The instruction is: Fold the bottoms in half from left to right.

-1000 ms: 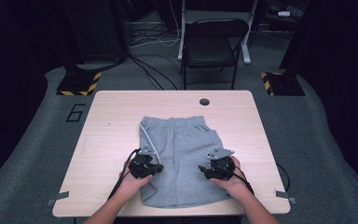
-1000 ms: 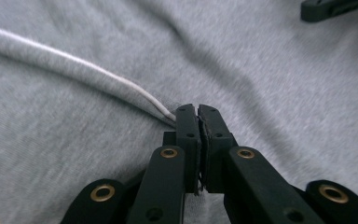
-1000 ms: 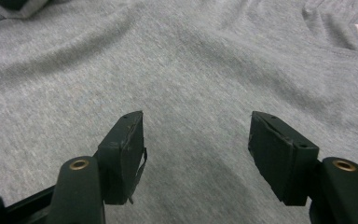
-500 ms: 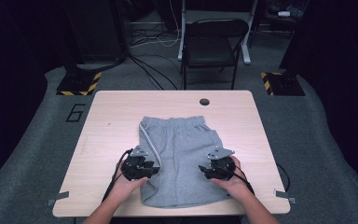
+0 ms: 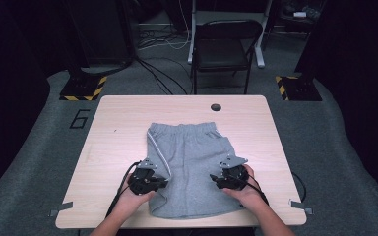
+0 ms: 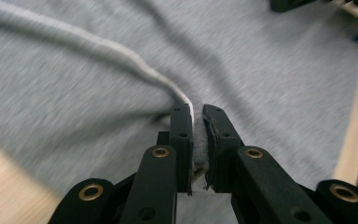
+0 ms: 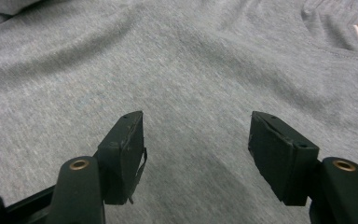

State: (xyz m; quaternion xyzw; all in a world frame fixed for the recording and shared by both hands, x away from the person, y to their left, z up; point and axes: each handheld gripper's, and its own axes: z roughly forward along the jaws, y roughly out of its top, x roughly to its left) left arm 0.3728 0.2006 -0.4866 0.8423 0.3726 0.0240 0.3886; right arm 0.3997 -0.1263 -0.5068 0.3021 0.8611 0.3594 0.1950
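A light wooden table (image 5: 123,132) with a round cable hole (image 5: 215,106) near its far edge carries grey shorts (image 5: 192,152) spread flat. The shorts lie under both grippers, waistband on the far side of them, leg hems at the near edge.

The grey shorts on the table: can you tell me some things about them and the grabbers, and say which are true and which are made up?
1. The grey shorts lie on a wooden table. True.
2. The left gripper has its jaws closed on a fold of the shorts, next to a white stripe. True; the jaws have just been closing, with cloth between them.
3. The right gripper is pinching the cloth too. False: its jaws stand apart above the fabric and grip nothing.
4. The shorts hang on the chair. False: the chair stands on the floor beyond the table, with nothing on it.
5. The waistband points away from the person. True.
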